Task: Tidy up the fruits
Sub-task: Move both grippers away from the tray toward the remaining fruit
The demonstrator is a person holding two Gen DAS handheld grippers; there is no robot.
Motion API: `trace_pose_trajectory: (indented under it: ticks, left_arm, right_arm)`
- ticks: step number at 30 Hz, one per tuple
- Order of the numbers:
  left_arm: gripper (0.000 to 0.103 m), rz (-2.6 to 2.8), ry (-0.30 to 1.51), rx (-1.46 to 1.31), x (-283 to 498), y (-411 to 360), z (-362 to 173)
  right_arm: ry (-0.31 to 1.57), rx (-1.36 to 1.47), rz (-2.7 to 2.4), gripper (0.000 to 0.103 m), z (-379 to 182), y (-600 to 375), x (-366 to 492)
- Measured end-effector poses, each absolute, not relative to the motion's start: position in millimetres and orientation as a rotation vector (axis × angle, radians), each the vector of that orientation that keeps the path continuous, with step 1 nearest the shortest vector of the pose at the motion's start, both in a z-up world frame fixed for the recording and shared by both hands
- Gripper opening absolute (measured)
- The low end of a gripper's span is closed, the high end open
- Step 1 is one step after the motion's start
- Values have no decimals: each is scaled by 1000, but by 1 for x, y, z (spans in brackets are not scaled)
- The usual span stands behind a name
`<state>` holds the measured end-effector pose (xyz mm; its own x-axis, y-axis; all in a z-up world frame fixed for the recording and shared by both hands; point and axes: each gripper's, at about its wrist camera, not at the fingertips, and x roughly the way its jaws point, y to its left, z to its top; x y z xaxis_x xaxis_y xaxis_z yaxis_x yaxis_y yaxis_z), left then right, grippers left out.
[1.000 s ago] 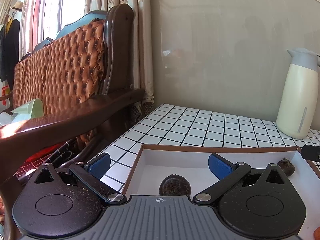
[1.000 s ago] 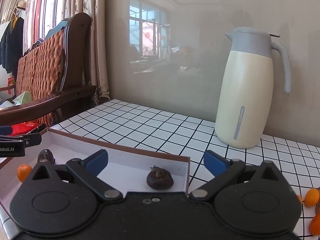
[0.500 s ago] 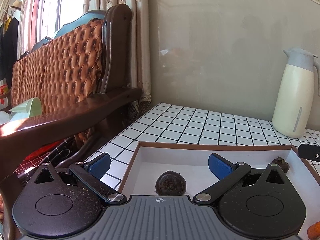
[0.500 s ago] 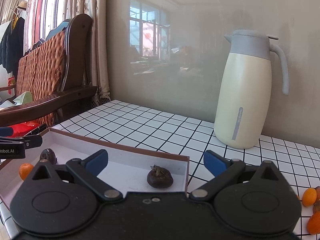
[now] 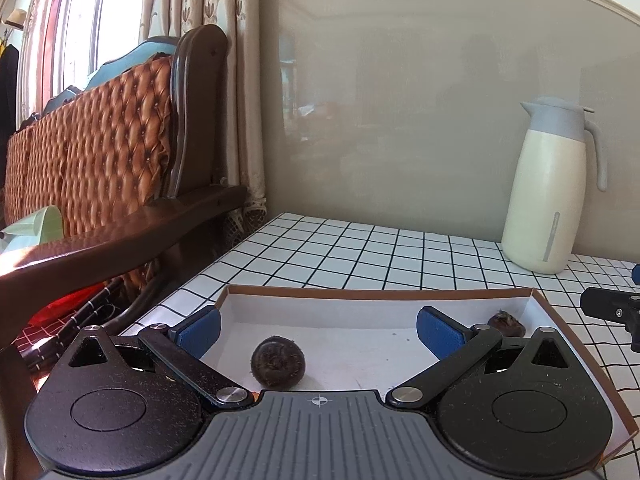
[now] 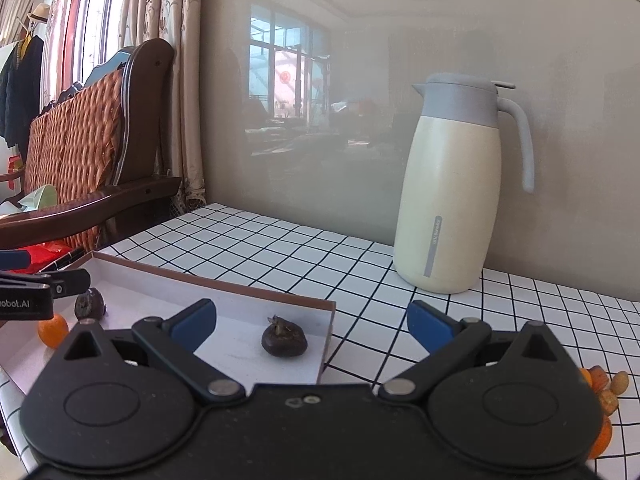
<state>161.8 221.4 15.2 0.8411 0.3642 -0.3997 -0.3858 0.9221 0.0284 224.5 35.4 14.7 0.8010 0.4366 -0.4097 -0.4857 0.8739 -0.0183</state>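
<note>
Both tongs gape empty: left gripper (image 5: 318, 330) over box (image 5: 360, 294), right gripper (image 6: 312, 322) lower centre near dark fruit (image 6: 284, 341).

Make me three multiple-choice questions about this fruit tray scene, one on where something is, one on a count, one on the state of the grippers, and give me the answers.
1. Where does the cream thermos jug stand?
A. inside the tray
B. on the checked table, beside the wall
C. on the sofa

2. How many dark brown fruits lie in the white tray in the right wrist view?
A. two
B. none
C. five

3. How do the fingers of the left gripper and the right gripper stand?
A. both shut on fruit
B. only the left one is open
C. both open, holding nothing

Answers: 1 B, the jug stands on the tiles outside the tray, against the wall. 2 A, one near the tray's right wall, one towards its left. 3 C, the blue pads of each stand wide apart with nothing between them.
</note>
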Motion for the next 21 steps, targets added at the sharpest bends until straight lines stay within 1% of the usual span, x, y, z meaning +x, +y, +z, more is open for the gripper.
trace_pose_trajectory:
  ticks: [15,21]
  left_arm:
    - [103,245,395,-6,191,127,23]
    - [103,150,398,1,208,83,19]
  right_arm:
    - [425,-145,305,96,6,-54,232]
    - [485,-134,180,86,-10,-102,242]
